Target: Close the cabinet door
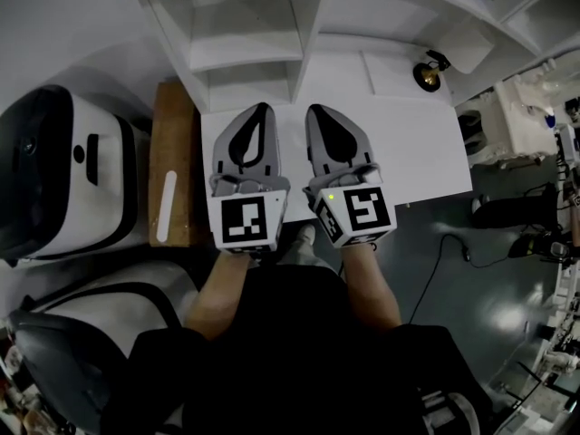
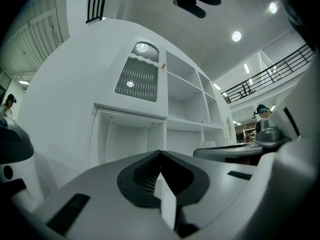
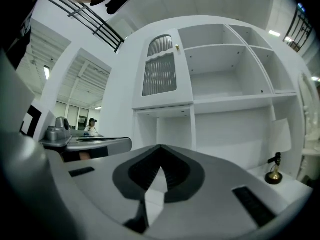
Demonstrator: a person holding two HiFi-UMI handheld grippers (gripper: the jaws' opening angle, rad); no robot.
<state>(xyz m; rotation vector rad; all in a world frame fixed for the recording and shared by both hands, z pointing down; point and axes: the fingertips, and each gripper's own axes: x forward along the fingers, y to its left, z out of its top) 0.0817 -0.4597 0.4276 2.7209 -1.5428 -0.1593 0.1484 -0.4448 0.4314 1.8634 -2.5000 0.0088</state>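
Note:
A white cabinet with open shelves stands behind a white desk top. Its ribbed glass door with a small gold knob sits high on the left and looks flush with its frame; it also shows in the left gripper view. At the far right a white arched panel stands at an angle, perhaps an open door. My left gripper and right gripper hover side by side over the desk, pointing at the cabinet. Both are shut and hold nothing, the left and the right.
A small brass bell-like object stands at the desk's back right. A wooden board leans left of the desk, beside a white and black machine. Cables and clutter lie on the dark floor at right.

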